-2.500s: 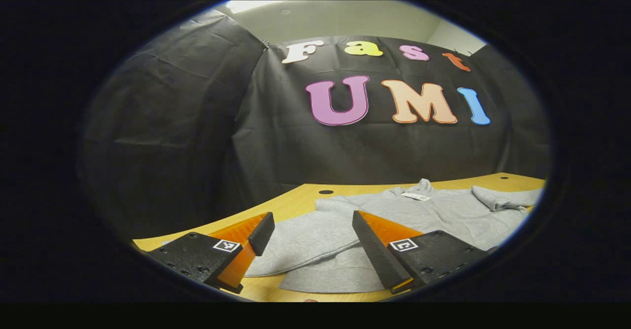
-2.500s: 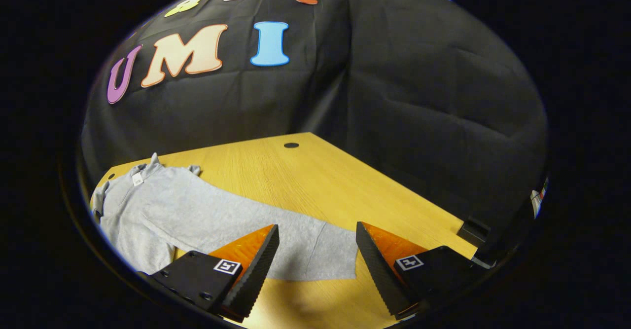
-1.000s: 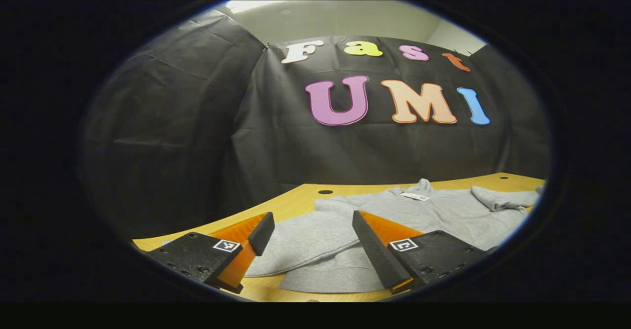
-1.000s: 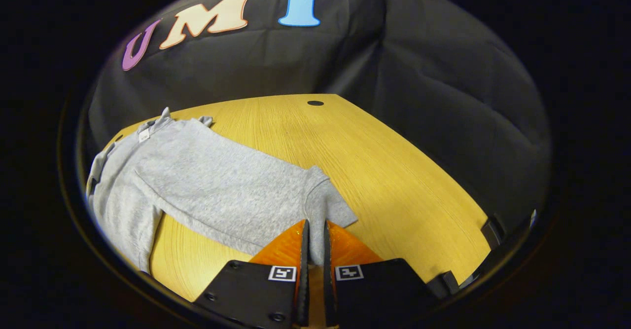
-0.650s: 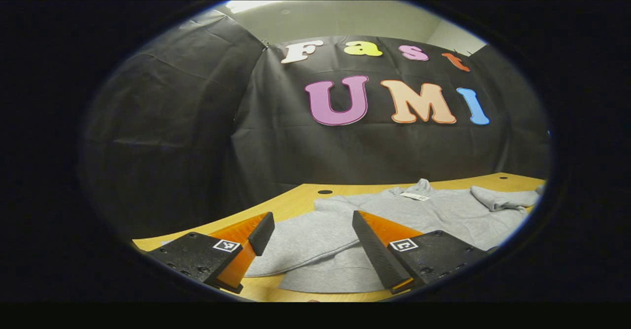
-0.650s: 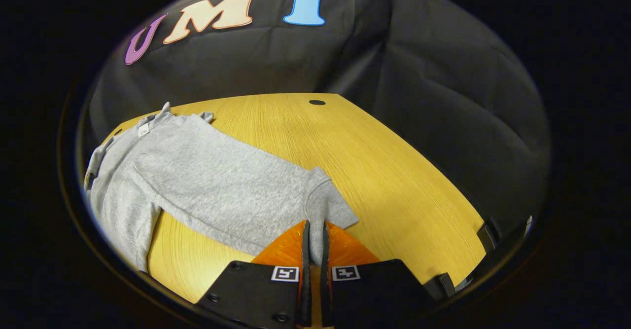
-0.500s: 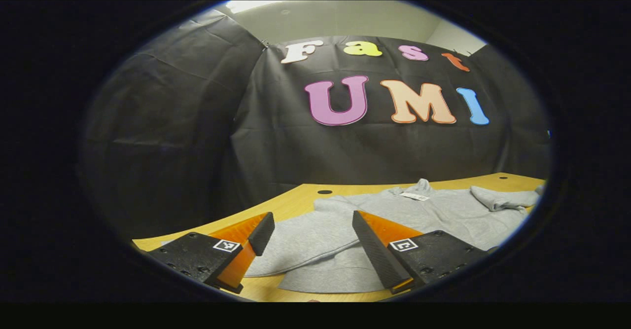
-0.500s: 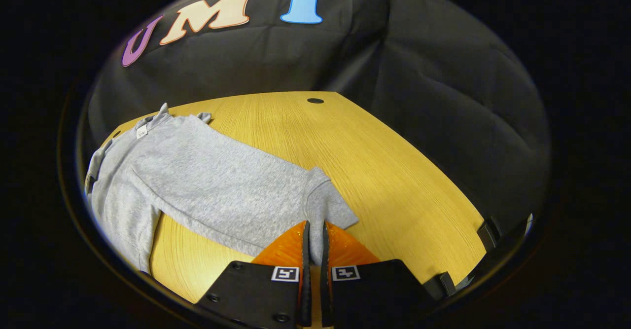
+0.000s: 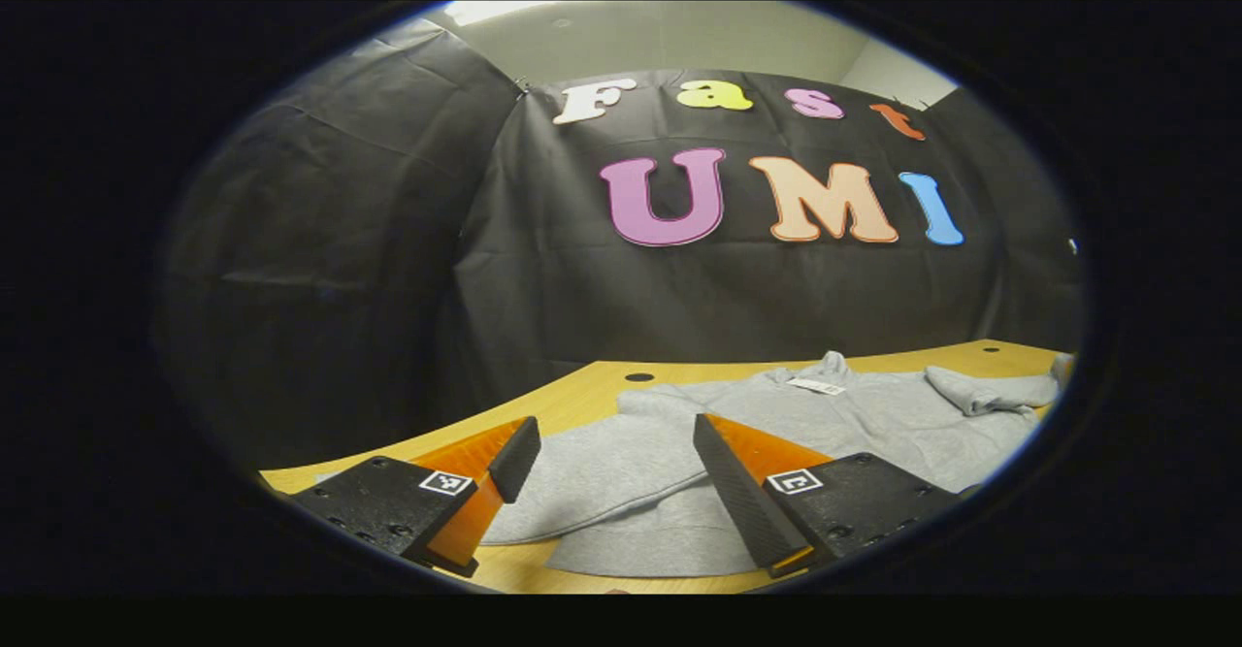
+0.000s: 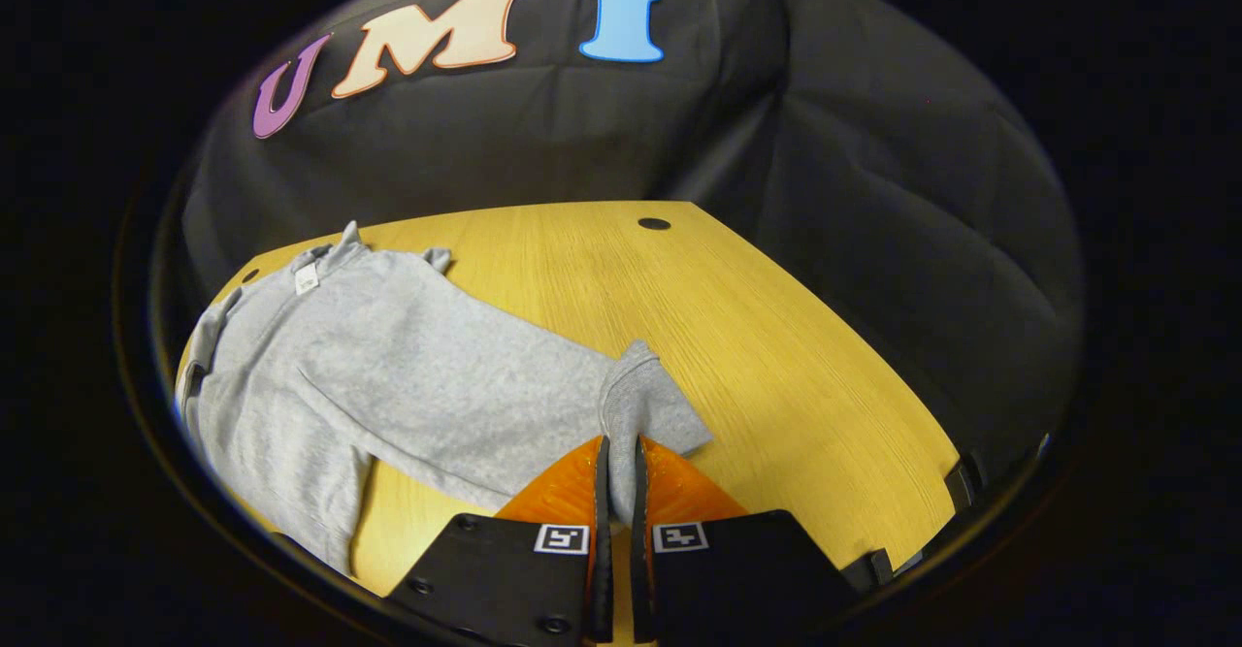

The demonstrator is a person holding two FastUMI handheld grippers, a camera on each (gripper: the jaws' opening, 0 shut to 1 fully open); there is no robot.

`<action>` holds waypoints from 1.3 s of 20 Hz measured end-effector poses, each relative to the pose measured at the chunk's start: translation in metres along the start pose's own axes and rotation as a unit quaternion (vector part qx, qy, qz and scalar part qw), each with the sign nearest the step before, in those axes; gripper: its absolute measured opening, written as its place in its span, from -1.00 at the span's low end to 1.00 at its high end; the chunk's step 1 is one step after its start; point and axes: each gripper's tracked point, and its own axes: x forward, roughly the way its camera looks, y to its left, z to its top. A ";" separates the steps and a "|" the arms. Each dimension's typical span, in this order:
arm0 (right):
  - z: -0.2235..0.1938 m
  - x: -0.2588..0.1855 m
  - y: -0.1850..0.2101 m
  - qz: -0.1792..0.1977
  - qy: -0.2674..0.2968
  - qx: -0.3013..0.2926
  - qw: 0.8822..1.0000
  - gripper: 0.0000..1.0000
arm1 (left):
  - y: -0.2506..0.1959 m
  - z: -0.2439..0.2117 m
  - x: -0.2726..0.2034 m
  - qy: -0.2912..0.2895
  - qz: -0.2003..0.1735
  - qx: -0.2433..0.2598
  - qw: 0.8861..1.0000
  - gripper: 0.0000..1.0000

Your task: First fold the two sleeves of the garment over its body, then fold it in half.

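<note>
A grey long-sleeved garment (image 10: 388,375) lies flat on the wooden table (image 10: 737,337), its collar with a white tag (image 10: 307,278) at the far end. My right gripper (image 10: 618,448) is shut on the cuff end of one sleeve (image 10: 645,409), which is lifted slightly off the table. In the left gripper view the garment (image 9: 854,414) spreads to the right, with the other sleeve (image 9: 602,482) lying folded across the near part. My left gripper (image 9: 606,443) hovers open just above that sleeve, nothing between its fingers.
Black cloth walls close in the table on the far and right sides. A round cable hole (image 10: 654,224) sits near the far table corner, another cable hole (image 9: 639,376) by the back edge. Bare wood stretches right of the garment.
My right gripper came down, shut on the sleeve cuff and has since lifted it a little, shifting slightly. My left gripper has stayed still and open.
</note>
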 end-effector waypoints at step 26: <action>0.144 -0.034 0.350 0.221 -0.101 -0.107 0.964 -0.81 | -0.003 0.001 0.001 0.001 0.004 0.000 1.000 0.88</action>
